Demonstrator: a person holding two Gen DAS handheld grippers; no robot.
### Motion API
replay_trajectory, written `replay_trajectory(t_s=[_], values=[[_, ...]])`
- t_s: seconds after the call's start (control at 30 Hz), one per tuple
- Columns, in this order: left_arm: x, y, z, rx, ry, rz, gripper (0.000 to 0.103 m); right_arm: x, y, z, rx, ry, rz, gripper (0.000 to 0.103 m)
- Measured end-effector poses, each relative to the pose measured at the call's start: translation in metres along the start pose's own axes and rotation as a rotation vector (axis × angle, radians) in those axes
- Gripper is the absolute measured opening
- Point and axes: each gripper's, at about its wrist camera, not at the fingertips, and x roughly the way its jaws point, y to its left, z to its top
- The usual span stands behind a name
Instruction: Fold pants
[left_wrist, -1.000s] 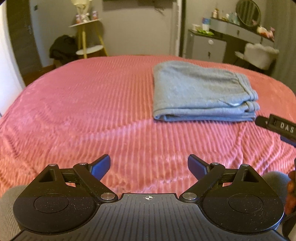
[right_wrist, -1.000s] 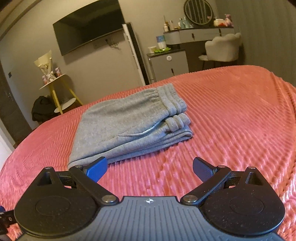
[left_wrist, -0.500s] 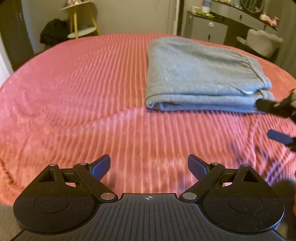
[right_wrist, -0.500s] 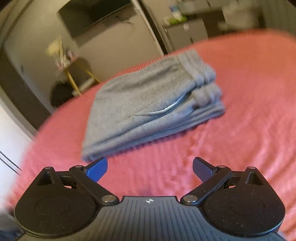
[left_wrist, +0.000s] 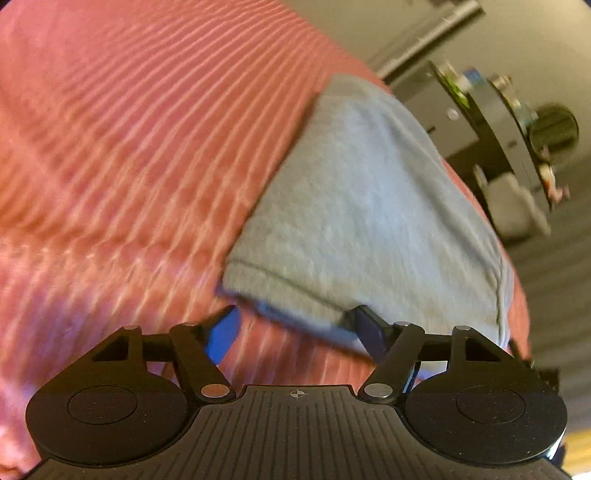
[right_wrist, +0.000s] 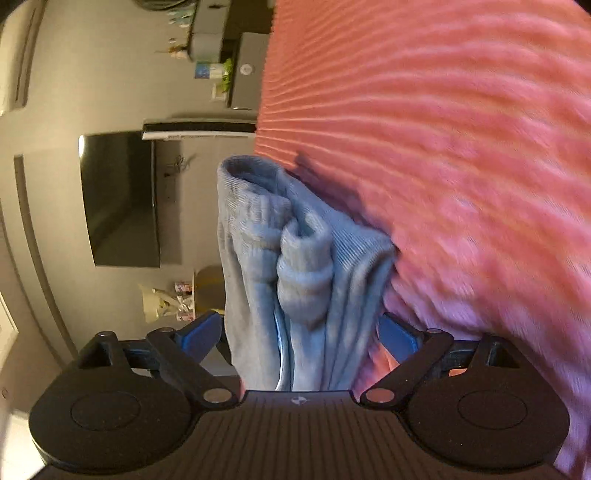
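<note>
The grey pants (left_wrist: 369, 206) lie folded in a thick stack on the pink ribbed bedspread (left_wrist: 129, 155). My left gripper (left_wrist: 295, 325) is open and tilted, its fingers at the stack's near folded corner, one finger on each side of the edge. In the right wrist view the camera is rolled sideways. My right gripper (right_wrist: 301, 330) is open with the stack's waistband and cuff end (right_wrist: 295, 266) between its fingers, one finger above the stack and one against the bedspread (right_wrist: 461, 147).
A wall-mounted TV (right_wrist: 122, 199) and a grey dresser (right_wrist: 243, 74) stand beyond the bed. A vanity with a round mirror (left_wrist: 550, 129) and a white chair (left_wrist: 513, 210) are at the right of the left wrist view.
Both grippers have moved in to the folded pants and rolled sideways. The right one now straddles the waistband end, the left one the opposite near corner. Both stay open.
</note>
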Motion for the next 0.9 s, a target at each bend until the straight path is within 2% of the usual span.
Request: replay_trajectory(t_s=[0.13, 0.17, 0.2, 0.27, 0.3, 0.37, 0.43, 0.47, 0.5, 0.57, 0.63, 0.73, 0.8, 0.87, 0.9], values=[[0.012, 0.000, 0.014, -0.066, 0.009, -0.028, 0.074, 0.015, 0.014, 0.005, -0.051, 0.000, 0.007, 0.094], [0.014, 0.000, 0.015, -0.084, 0.011, -0.033, 0.073, 0.016, 0.017, 0.004, -0.065, -0.012, 0.010, 0.092], [0.014, 0.000, 0.016, -0.098, 0.013, -0.046, 0.070, 0.017, 0.018, 0.005, -0.078, -0.020, 0.005, 0.081], [0.015, 0.004, 0.016, -0.105, 0.014, -0.073, 0.069, 0.019, 0.017, 0.006, -0.107, -0.024, -0.020, 0.068], [0.016, 0.007, 0.015, -0.107, 0.013, -0.080, 0.068, 0.020, 0.015, 0.006, -0.098, -0.024, -0.020, 0.066], [0.014, 0.012, 0.011, -0.134, 0.007, -0.104, 0.066, 0.019, 0.014, 0.012, -0.064, -0.021, -0.014, 0.067], [0.006, 0.012, 0.014, -0.123, -0.002, -0.129, 0.065, 0.023, 0.017, 0.016, -0.044, -0.013, 0.011, 0.078], [0.002, 0.014, 0.015, -0.104, -0.006, -0.142, 0.066, 0.023, 0.019, 0.018, -0.037, -0.010, 0.034, 0.089], [-0.002, 0.015, 0.013, -0.089, -0.013, -0.149, 0.068, 0.024, 0.021, 0.018, -0.029, -0.014, 0.044, 0.093], [-0.008, 0.019, 0.014, -0.124, -0.014, -0.150, 0.069, 0.028, 0.023, 0.019, -0.027, -0.023, 0.020, 0.093], [-0.014, 0.025, 0.016, -0.190, -0.019, -0.200, 0.076, 0.031, 0.023, 0.018, -0.041, -0.028, 0.010, 0.093], [-0.015, 0.027, 0.016, -0.208, -0.023, -0.216, 0.079, 0.032, 0.025, 0.016, -0.073, -0.034, -0.026, 0.081], [-0.013, 0.027, 0.019, -0.218, -0.010, -0.189, 0.078, 0.030, 0.022, 0.014, -0.097, -0.038, -0.062, 0.057], [-0.017, 0.034, 0.018, -0.281, -0.025, -0.247, 0.083, 0.026, 0.016, 0.015, -0.095, -0.034, -0.044, 0.053], [-0.017, 0.035, 0.018, -0.290, -0.029, -0.250, 0.084, 0.026, 0.017, 0.016, -0.101, -0.029, -0.043, 0.053]])
